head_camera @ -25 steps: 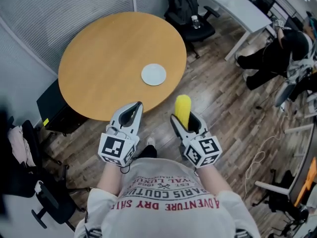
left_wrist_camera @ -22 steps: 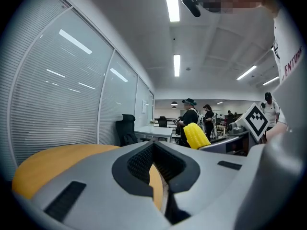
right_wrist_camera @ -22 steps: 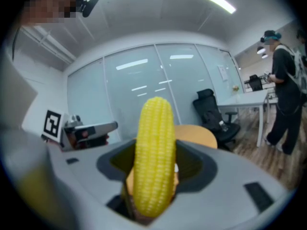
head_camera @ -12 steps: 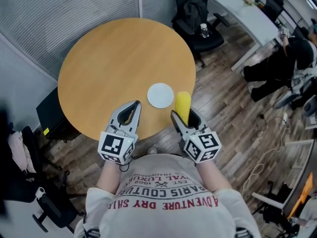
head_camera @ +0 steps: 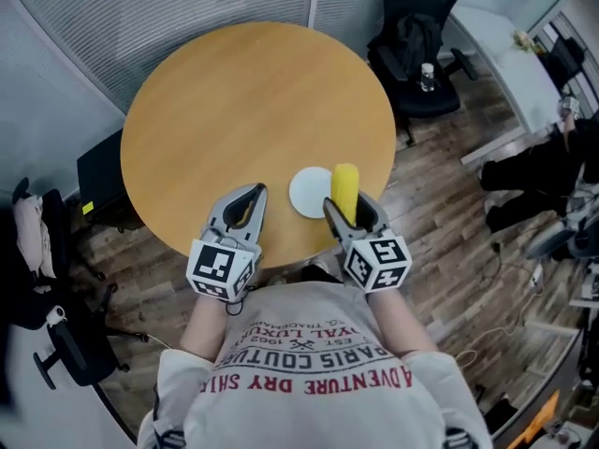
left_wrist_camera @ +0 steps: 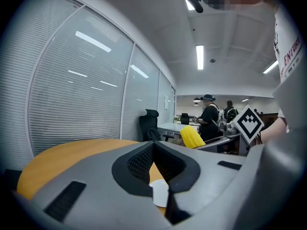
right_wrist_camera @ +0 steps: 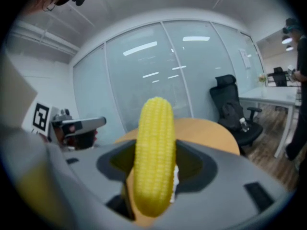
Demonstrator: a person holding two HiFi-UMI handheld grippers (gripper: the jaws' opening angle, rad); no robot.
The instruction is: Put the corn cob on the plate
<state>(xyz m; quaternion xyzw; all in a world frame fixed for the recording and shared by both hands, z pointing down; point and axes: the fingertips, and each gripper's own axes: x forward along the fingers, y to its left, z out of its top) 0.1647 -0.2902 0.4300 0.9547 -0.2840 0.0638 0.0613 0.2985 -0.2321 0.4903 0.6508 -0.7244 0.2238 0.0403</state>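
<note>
Corn cob (head_camera: 345,189) is held clamped in the right gripper (head_camera: 349,211), over the right rim of the plate (head_camera: 307,193) at the table's (head_camera: 234,92) near edge. The left gripper (head_camera: 254,198) is closed on nothing, just beside the plate.

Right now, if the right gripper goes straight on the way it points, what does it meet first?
Probably the white plate on the round table. The right gripper is shut on the corn cob, and the plate's edge shows just behind the cob. Height is unclear, so it may pass above.
</note>
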